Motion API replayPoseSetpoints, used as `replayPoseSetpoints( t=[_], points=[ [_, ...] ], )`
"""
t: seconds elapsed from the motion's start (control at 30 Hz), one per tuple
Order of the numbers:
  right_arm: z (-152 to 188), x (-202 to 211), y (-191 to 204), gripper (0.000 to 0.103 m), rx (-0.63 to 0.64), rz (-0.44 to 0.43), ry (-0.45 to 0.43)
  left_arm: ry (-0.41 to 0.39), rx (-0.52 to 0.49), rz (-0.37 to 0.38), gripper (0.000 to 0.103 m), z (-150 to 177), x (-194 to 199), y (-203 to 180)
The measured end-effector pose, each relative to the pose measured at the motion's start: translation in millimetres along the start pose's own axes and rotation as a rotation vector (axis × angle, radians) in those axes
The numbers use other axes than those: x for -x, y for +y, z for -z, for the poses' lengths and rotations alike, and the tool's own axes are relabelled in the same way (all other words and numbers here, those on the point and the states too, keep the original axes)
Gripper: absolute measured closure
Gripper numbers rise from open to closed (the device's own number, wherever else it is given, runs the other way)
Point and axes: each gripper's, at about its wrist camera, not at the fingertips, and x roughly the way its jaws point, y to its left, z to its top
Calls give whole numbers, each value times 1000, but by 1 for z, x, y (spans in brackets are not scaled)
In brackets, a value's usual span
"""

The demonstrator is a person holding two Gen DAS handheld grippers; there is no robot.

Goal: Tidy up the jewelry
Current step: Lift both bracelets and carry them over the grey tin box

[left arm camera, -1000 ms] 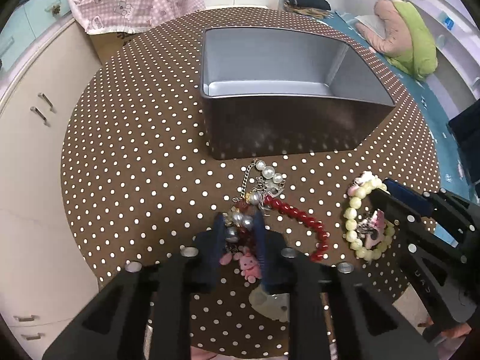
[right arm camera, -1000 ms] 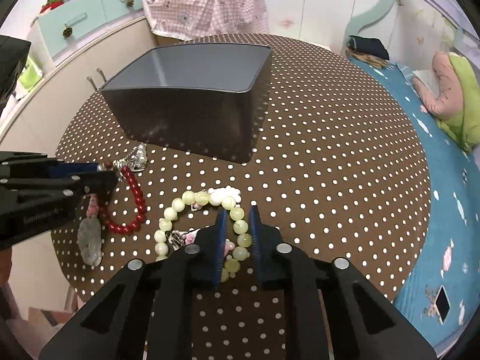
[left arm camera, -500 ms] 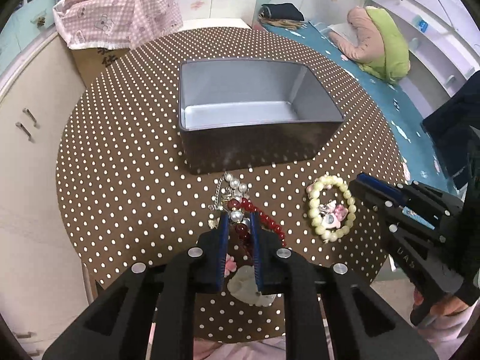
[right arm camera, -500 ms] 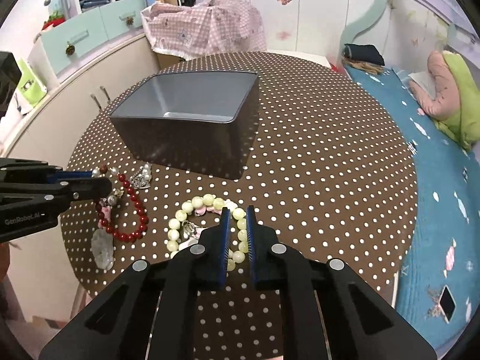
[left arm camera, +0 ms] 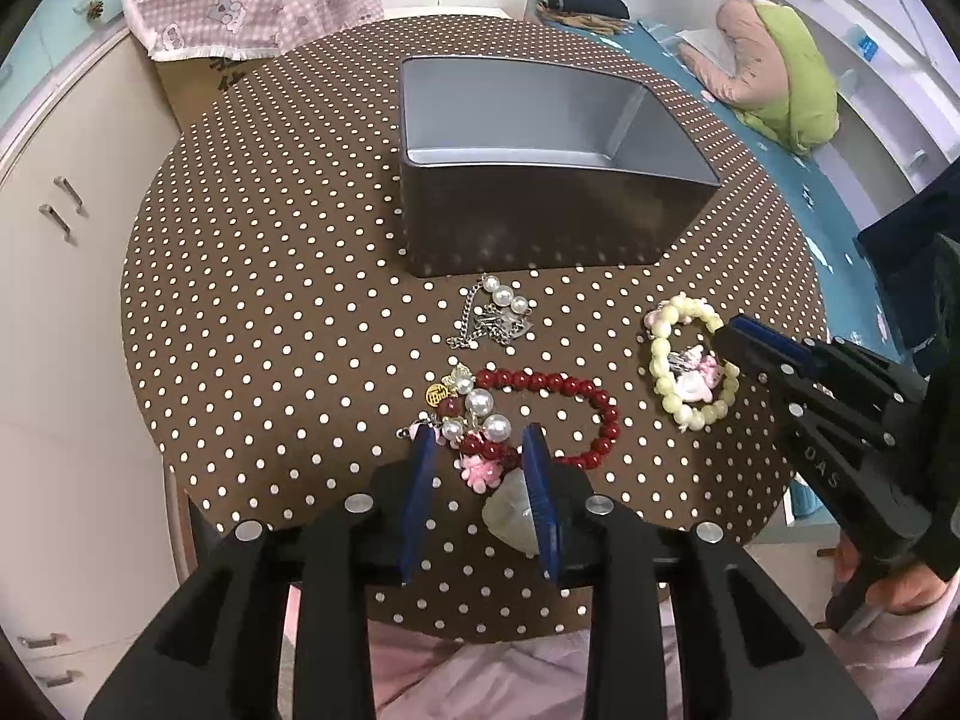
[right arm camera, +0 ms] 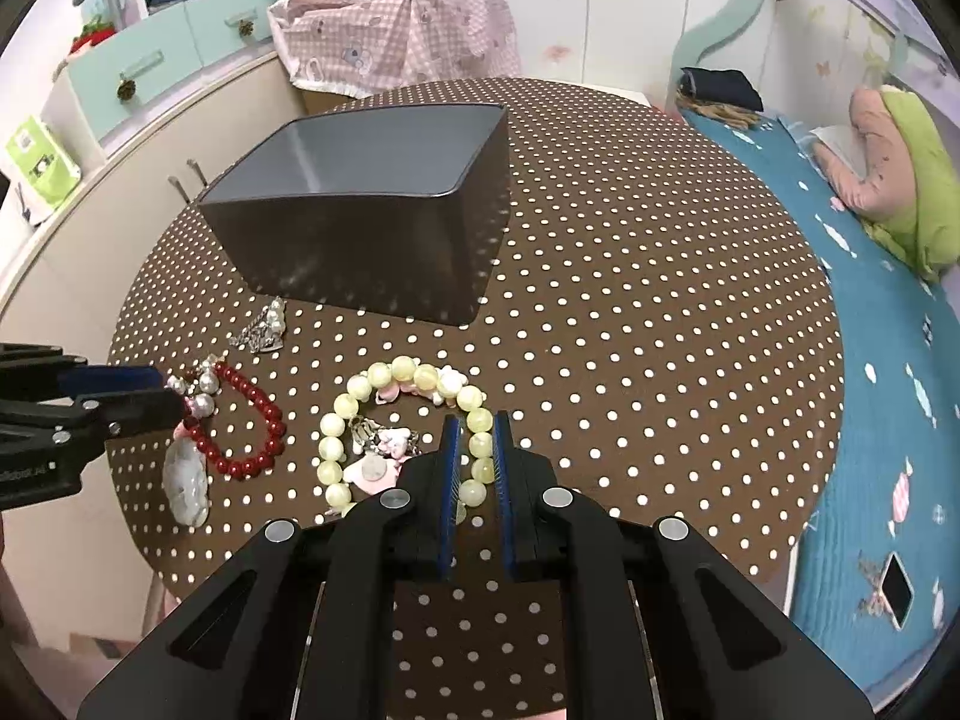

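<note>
Two hand-held grippers worked over a polka-dot table where three pieces of jewelry lay short of an open metal box. The left gripper stood with its blue fingers spread wide on either side of the charm end of a red bead bracelet, straddling its pearls and a pink charm without squeezing them. The right gripper had its fingers drawn narrow around one side of a pale green bead bracelet; whether the pads actually pinched the beads could not be told from either view.

A small silver chain with pearls lay by itself, just in front of the box's near wall.

Both bracelets looked light and limp, likely strung on cord, so either would sag and swing once lifted. The round beads appeared smooth and apt to roll out of a flat grip. The surest hold seemed to be across the strand itself, with a bead on each side of the pads, not on the dangling charms. The pale stone pendant on the red strand looked the heaviest and most breakable part.

The box showed only bare grey walls and floor; nothing lay inside it, and all three pieces were on the cloth.
</note>
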Motion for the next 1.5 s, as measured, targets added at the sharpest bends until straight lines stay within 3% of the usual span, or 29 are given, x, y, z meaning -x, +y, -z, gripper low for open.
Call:
replayPoseSetpoints(
  t=[0.17, 0.2, 0.33, 0.97, 1.07, 1.17, 1.3, 1.37, 1.43, 1.5],
  points=[
    [-1, -1, 2, 92, 0, -3, 4, 5, -7, 0, 76, -8, -9, -5],
    [-1, -2, 2, 92, -2, -3, 6, 13, -5, -1, 85, -8, -11, -3],
    [-2, -5, 2, 92, -7, -4, 12, 6, -29, -13, 97, -7, -11, -8],
    [-17, 25, -4, 92, 11, -14, -78, -165, -65, 17, 97, -21, 51, -13],
    [-17, 23, -9, 89, -23, -8, -65, -172, -61, 14, 97, -24, 56, -14],
    [-18, 13, -20, 89, -90, -96, -11, -170, -58, 20, 97, -26, 56, -12],
    [-12, 0, -19, 89, -97, -90, 39, -162, -52, 14, 97, -25, 52, -10],
    [-10, -6, -16, 84, -100, -82, 66, -162, -52, 21, 97, -25, 52, -9],
    [-8, -8, -15, 72, -104, -100, 62, -161, -52, 20, 97, -25, 51, -9],
    [-9, -10, -11, 71, -83, -95, 54, -158, -54, 23, 97, -25, 50, -9]
  ],
)
